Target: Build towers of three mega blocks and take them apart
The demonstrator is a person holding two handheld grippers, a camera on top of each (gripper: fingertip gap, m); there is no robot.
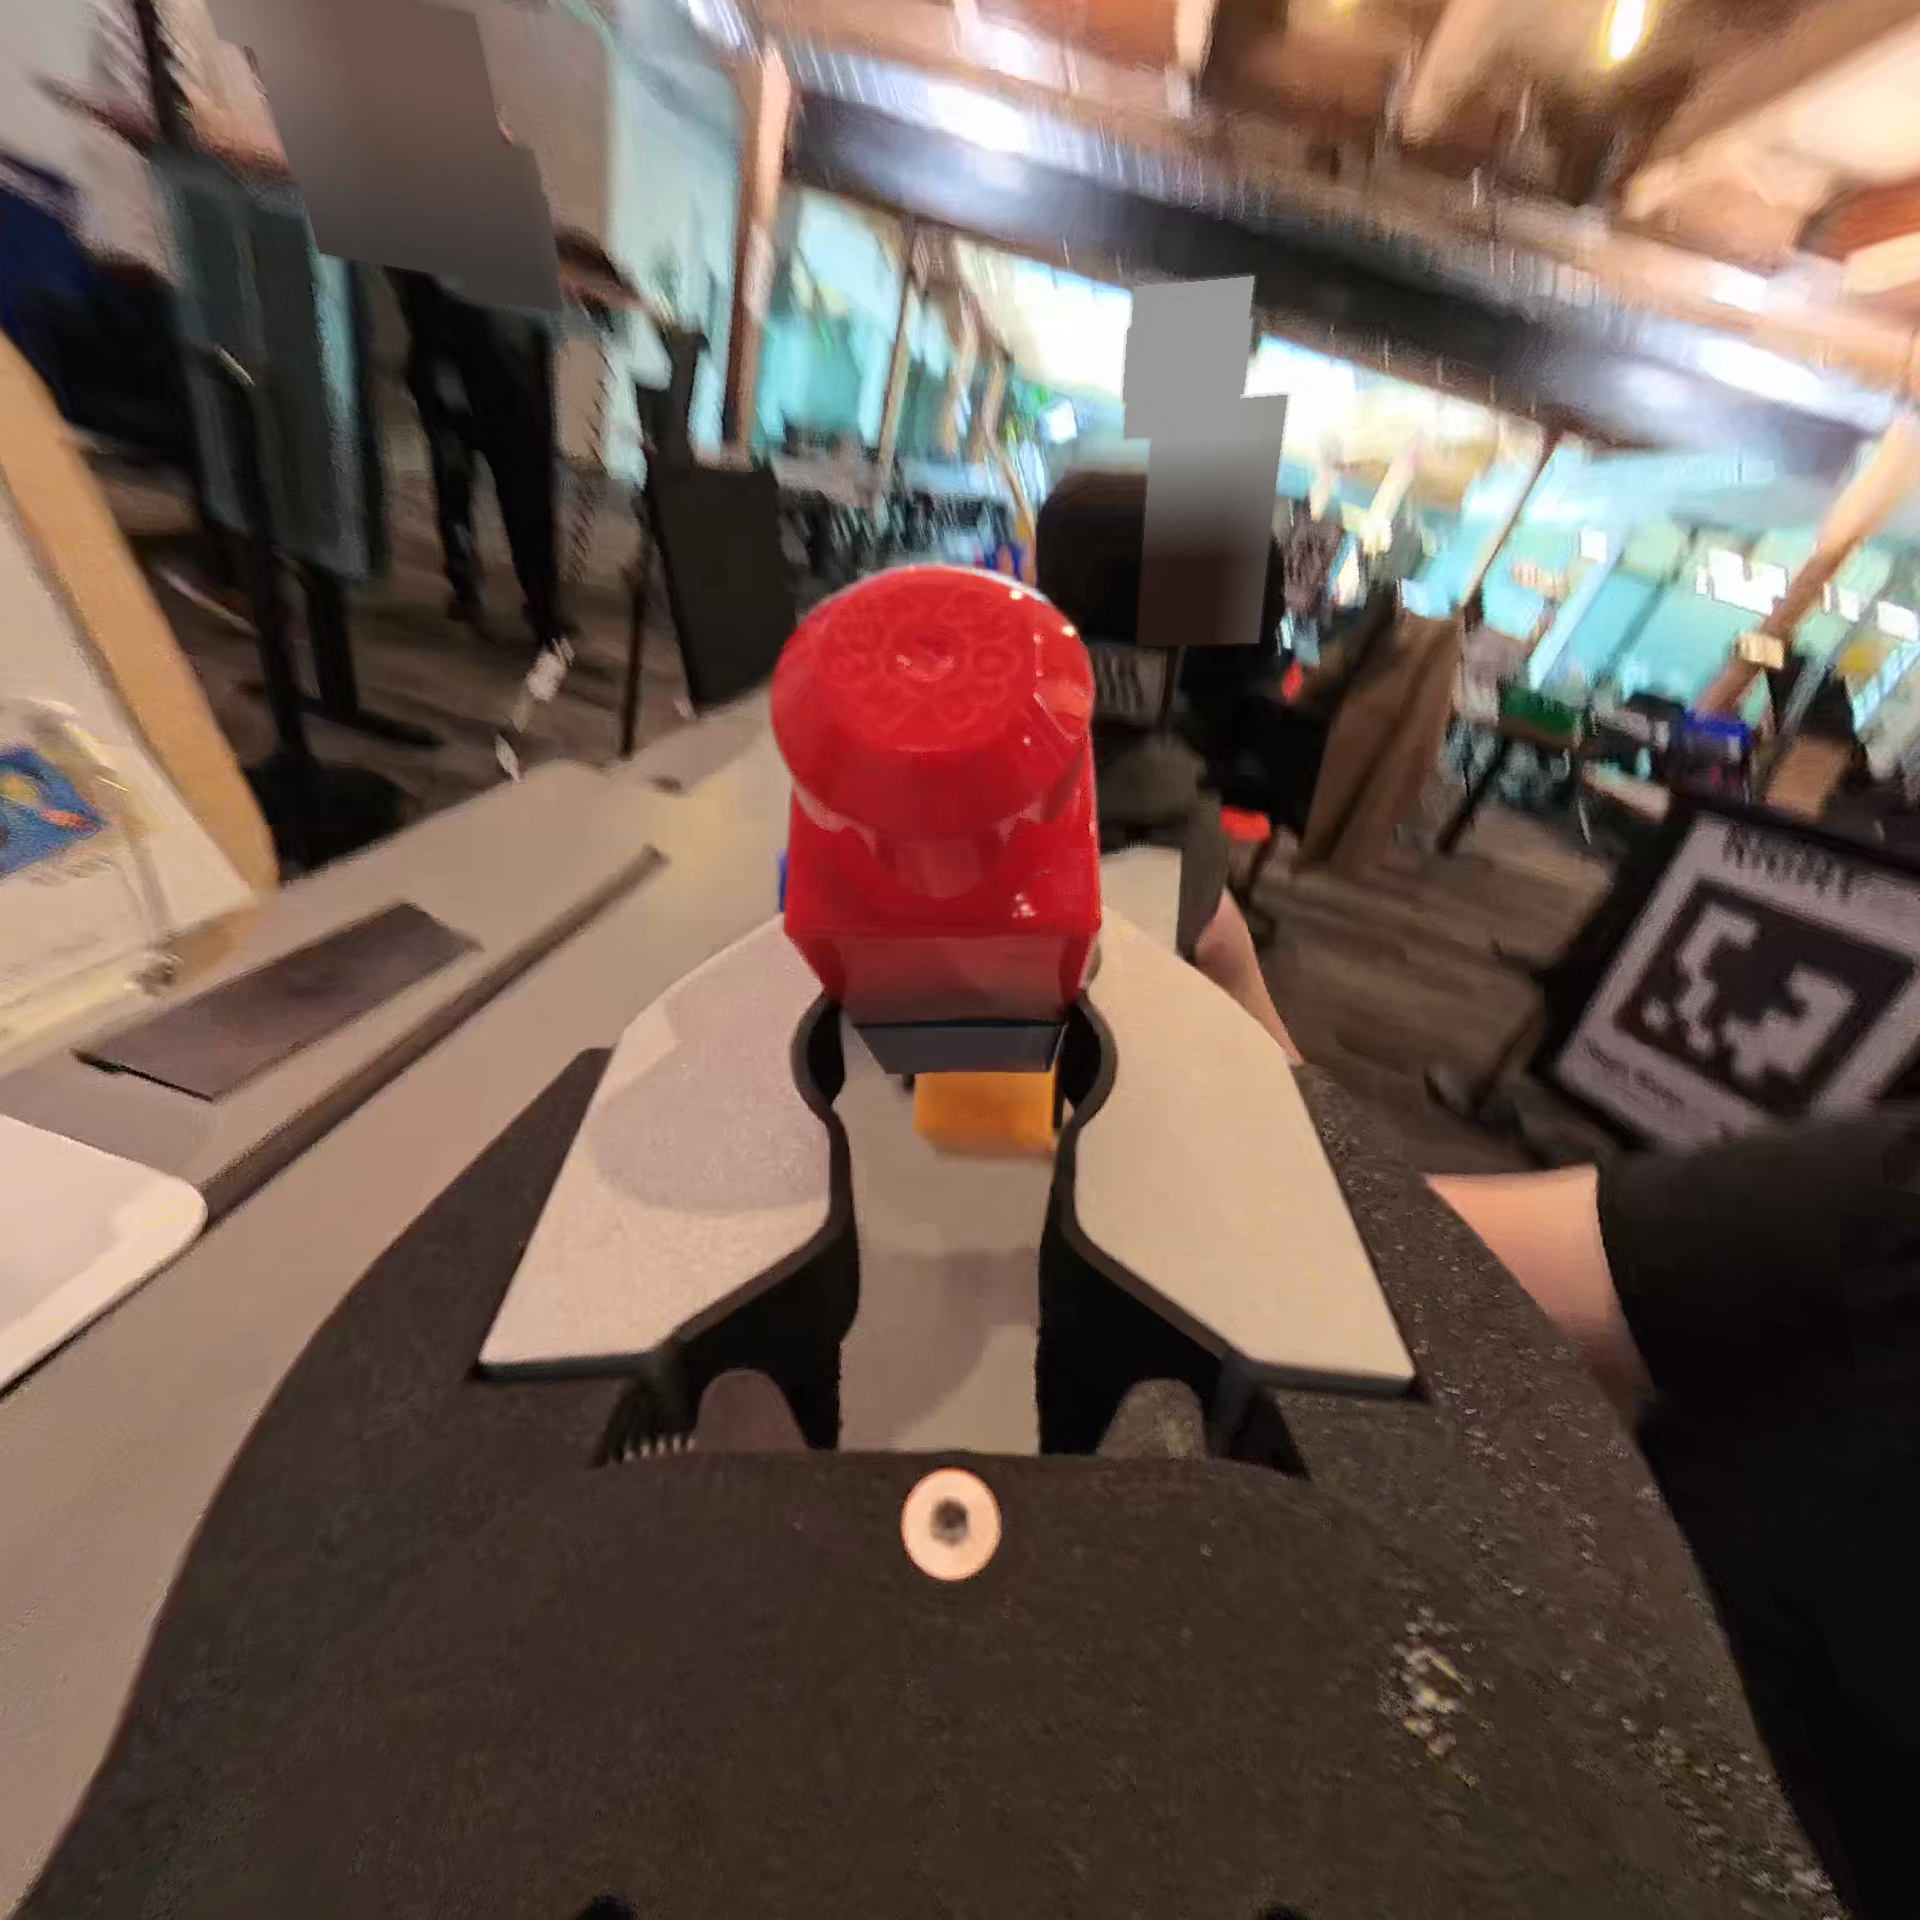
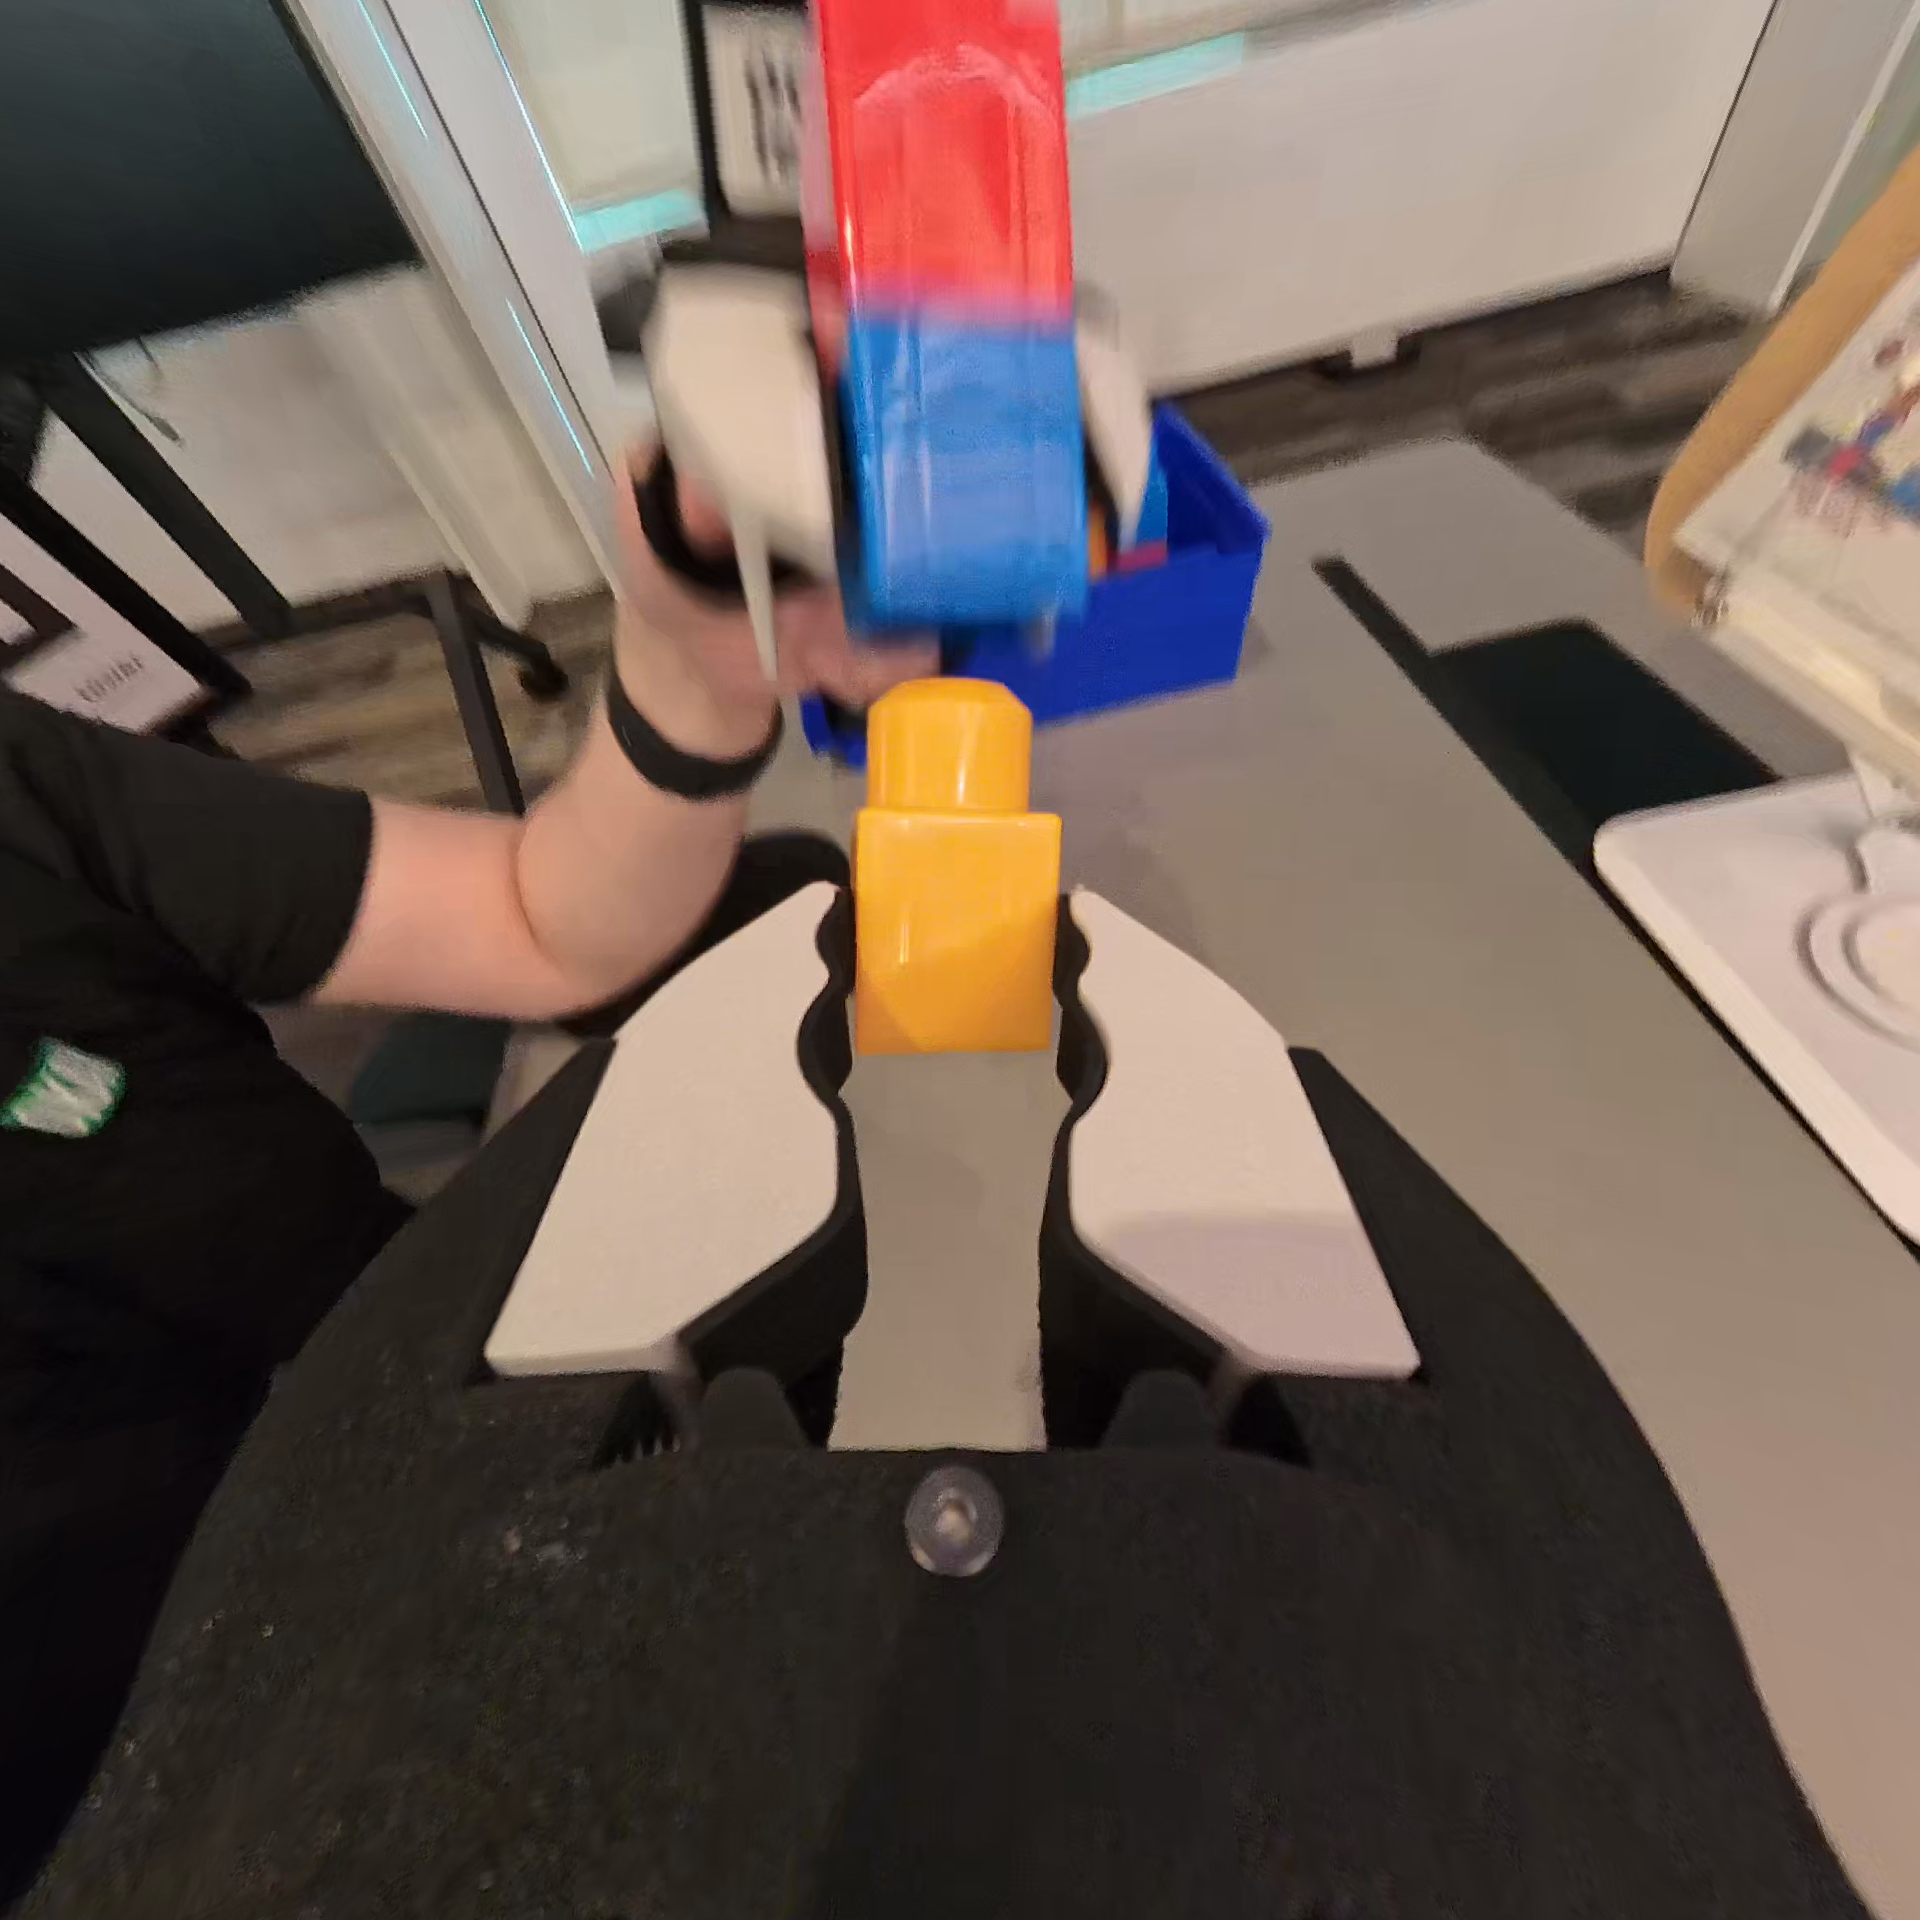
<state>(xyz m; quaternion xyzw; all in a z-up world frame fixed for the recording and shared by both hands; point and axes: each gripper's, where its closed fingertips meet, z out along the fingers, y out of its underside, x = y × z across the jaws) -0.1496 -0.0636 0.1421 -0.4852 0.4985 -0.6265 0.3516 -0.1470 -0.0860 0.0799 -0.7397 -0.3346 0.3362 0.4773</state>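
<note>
My left tool (image 1: 951, 1023) is clamped on the blue block (image 1: 961, 1042), with the red block (image 1: 940, 790) stacked on top and filling the centre of the left wrist frame; the blue one shows there only as a dark sliver between the fingers. My right tool (image 2: 954, 961) is clamped on the yellow block (image 2: 951, 914), its stud pointing up toward the middle of the right wrist frame. In that view the red-on-blue pair hangs in the upper centre, blurred, with a clear gap between the blue underside and the yellow stud, so the two parts are apart, either just pulled off or about to be pressed on; I can't tell which. In the left view a bit of yellow peeks out just below the blue. Grey tabletop (image 2: 1455, 935) lies under everything, a blue bin (image 2: 1174, 613) with more blocks behind the pair, and a white tray (image 2: 1714, 935) at the right edge. Risks as I judge them: the pair looks slightly tilted against the yellow stud, so pressing down now could jam on the stud's edge or twist the yellow block out of my right grip. The left grip sits low on the blue only, so a sideways knock could pop the red off. Heavy blur suggests fast motion, easy to overshoot.
</note>
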